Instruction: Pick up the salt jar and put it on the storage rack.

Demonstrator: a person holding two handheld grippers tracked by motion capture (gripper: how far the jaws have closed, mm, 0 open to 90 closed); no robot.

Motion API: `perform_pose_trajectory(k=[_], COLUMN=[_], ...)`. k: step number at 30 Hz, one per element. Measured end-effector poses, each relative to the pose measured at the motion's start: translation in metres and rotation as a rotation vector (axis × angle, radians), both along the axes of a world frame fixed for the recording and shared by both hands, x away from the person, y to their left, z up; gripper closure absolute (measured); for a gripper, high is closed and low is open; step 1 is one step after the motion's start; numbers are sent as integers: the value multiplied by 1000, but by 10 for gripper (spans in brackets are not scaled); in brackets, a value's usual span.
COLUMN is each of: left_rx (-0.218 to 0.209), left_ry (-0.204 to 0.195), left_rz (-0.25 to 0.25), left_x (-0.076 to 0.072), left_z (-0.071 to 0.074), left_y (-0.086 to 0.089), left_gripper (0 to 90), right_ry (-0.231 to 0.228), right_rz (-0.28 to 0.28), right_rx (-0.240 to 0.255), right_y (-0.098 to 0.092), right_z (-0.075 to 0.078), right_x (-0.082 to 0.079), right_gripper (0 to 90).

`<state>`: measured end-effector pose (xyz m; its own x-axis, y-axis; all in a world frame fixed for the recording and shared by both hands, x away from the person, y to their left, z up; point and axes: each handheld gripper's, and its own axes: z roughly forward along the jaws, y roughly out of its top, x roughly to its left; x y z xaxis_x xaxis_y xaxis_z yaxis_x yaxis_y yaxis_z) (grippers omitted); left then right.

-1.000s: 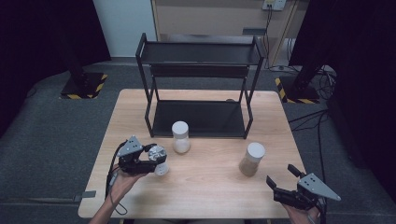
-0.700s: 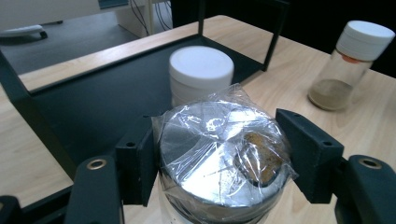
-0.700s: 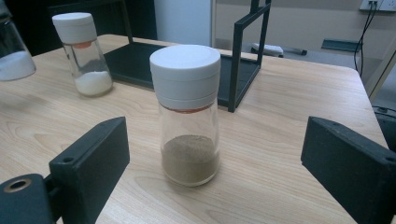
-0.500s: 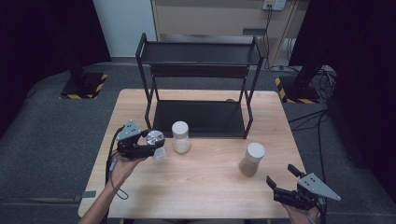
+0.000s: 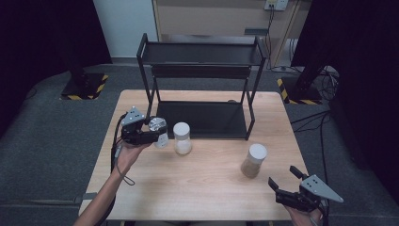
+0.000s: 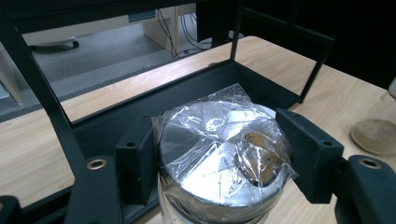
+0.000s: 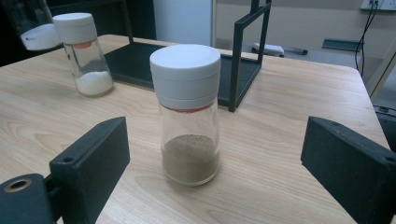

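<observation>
My left gripper (image 5: 155,133) is shut on a clear jar (image 5: 160,131) whose silver top is wrapped in plastic film. In the left gripper view the jar (image 6: 219,149) sits between both jaws, tilted towards the black rack's lower shelf (image 6: 187,88). A jar of white powder (image 5: 182,138) stands just to its right, in front of the rack (image 5: 202,75). A white-capped jar of brown powder (image 5: 254,160) stands at the right front. Behind it, near the table's front edge, my right gripper (image 5: 282,176) is open. In the right gripper view the brown jar (image 7: 189,112) stands ahead of the spread jaws.
The two-tier black rack takes up the back half of the wooden table (image 5: 207,188). In the right gripper view the white-powder jar (image 7: 84,51) stands far left, beside the rack's lower shelf (image 7: 187,65). Dark floor surrounds the table.
My left gripper has carried the film-topped jar from the table's front left away from the person, up to the rack's front left leg. The right gripper stayed put.
</observation>
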<state>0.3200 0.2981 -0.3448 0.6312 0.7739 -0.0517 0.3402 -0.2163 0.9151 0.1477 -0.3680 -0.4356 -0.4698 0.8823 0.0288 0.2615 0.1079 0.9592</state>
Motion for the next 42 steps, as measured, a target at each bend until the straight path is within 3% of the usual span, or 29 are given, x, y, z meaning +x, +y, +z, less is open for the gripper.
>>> perform_pose_trajectory(k=[22, 32, 42], left_rx=[-23, 2, 38], left_ry=[-1, -16, -31], left_rz=[113, 156, 191], left_x=[37, 57, 72], left_z=[-5, -14, -34], left_y=[-23, -44, -60], left_gripper=[337, 337, 337], right_ry=[4, 3, 3], right_rz=[5, 7, 8], right_rx=[3, 8, 13], right_y=[-1, -2, -3], right_z=[0, -1, -1], right_x=[1, 0, 1], right_gripper=[81, 82, 82])
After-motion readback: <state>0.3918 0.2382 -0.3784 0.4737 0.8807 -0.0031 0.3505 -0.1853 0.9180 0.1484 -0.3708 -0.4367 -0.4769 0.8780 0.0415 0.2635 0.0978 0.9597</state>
